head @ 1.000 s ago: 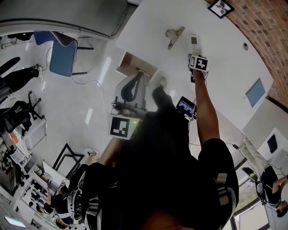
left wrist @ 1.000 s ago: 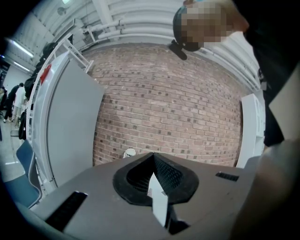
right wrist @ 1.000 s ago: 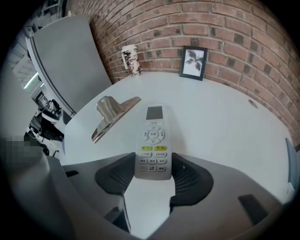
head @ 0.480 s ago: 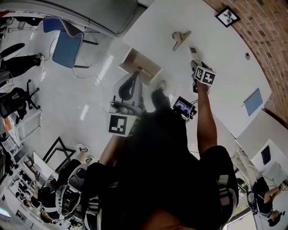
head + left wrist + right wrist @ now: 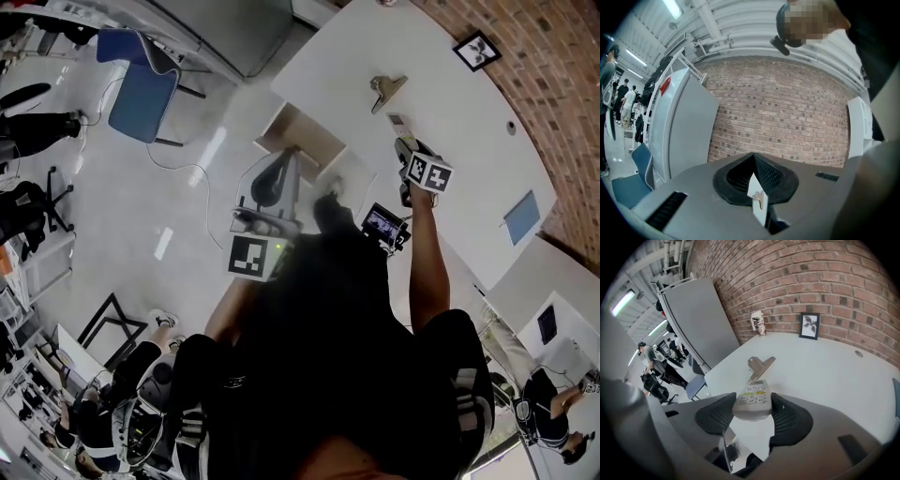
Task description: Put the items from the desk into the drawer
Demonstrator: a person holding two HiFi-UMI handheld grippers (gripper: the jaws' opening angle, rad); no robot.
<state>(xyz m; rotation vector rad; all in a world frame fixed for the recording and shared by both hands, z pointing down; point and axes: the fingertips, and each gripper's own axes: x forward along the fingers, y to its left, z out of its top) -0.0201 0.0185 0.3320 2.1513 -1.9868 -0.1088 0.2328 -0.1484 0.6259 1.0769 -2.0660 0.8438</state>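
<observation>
White desk against a brick wall; one drawer open at the desk's edge. Two items counted: one remote, one clip. Your right gripper is clamped on the remote's sides, holding it over the desk, nose towards the clip. Your left gripper is closed on nothing, near the drawer. One framed picture at the wall

Remote control: looked pale, smooth plastic, slight sheen. Desk: top was white, smooth, matt. Clip: appeared dull metal. Right gripper: pads were black, ribbed, matt. Wall: was rough brick.
</observation>
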